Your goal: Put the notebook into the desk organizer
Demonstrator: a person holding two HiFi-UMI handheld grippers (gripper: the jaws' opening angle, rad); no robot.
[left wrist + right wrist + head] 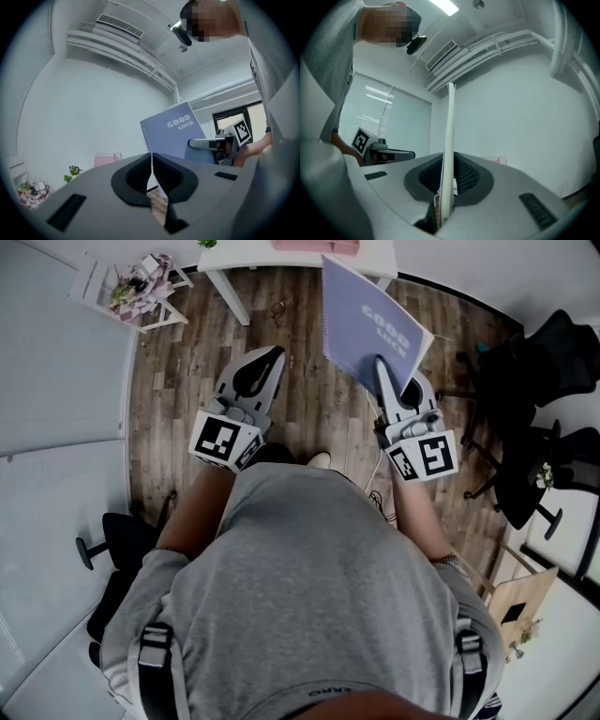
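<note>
A lilac spiral notebook printed "GOOD LUCK" stands upright in my right gripper, which is shut on its lower edge. In the right gripper view the notebook shows edge-on between the pads of that gripper. My left gripper hovers to the left of it at about the same height, shut with nothing in it; its jaws meet in a thin slit. From the left gripper view the notebook and the right gripper are visible. A pink desk organizer sits on the white table ahead.
The white table stands at the far end of a wooden floor. A white rack with flowers is at the upper left. Black office chairs crowd the right side, and another black chair is at the lower left.
</note>
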